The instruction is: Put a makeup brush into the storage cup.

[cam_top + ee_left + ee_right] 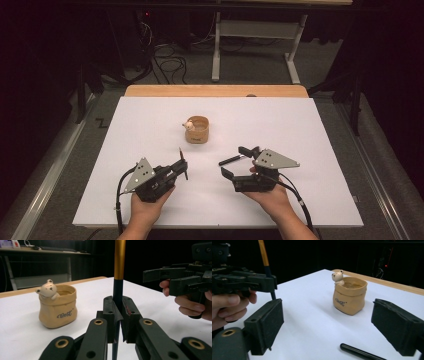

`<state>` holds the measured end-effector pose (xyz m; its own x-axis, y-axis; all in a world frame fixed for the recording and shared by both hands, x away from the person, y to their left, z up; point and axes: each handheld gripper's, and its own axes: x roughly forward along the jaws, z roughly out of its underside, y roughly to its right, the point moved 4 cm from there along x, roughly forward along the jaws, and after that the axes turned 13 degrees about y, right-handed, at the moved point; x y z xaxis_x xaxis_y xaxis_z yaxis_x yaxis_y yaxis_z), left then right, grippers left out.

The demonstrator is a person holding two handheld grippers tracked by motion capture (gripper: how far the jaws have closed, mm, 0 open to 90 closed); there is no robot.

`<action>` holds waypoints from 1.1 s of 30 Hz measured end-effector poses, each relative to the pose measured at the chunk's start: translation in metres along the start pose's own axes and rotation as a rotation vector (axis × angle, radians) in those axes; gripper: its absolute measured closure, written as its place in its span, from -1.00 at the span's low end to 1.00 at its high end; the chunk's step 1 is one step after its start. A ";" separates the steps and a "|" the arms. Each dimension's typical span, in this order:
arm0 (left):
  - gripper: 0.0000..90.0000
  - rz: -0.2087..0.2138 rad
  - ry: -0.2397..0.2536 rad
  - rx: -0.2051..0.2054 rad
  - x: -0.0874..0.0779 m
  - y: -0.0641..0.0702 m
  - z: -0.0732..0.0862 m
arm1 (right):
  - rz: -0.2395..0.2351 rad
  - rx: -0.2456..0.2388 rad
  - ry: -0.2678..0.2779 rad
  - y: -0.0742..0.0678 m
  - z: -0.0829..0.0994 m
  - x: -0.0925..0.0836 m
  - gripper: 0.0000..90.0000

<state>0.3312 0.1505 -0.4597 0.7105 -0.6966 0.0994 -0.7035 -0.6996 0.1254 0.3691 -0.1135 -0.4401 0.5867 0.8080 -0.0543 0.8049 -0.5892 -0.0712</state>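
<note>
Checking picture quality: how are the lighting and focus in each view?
High view: white board evenly lit, surroundings dark, slightly soft. Left gripper view: pot sharp, near fingers blurred. Right gripper view: pot sharp, its shadow soft, background black.

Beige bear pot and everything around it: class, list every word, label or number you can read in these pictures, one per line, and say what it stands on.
"Gost": dark script on the front of the beige bear pot, as best it reads in the left gripper view; the middle letters are unsure.
Packages on the far desk: too small and blurred to read.
No print on the pen or the white board.
</note>
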 end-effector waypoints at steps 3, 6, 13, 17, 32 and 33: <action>0.85 -0.008 0.004 -0.003 -0.002 -0.003 -0.001 | 0.016 -0.002 -0.008 0.005 0.000 0.000 -0.90; 0.85 -0.015 0.009 -0.004 -0.003 -0.005 -0.002 | 0.028 -0.006 -0.017 0.010 -0.001 -0.001 -0.98; 0.85 -0.025 0.016 0.003 -0.006 -0.009 -0.004 | 0.071 -0.055 -0.019 0.022 -0.002 -0.020 -0.99; 0.85 -0.028 0.017 0.010 -0.007 -0.010 -0.004 | 0.100 -0.054 -0.030 0.033 0.001 -0.036 -0.99; 0.85 -0.037 0.017 0.002 -0.005 -0.010 -0.001 | 0.167 -0.024 0.003 0.056 0.019 -0.075 -0.99; 0.85 -0.037 0.016 0.005 -0.005 -0.010 0.000 | 0.172 -0.023 0.001 0.057 0.020 -0.076 -0.99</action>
<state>0.3347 0.1606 -0.4609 0.7360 -0.6680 0.1102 -0.6770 -0.7254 0.1247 0.3682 -0.2087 -0.4600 0.7162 0.6951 -0.0627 0.6942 -0.7187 -0.0380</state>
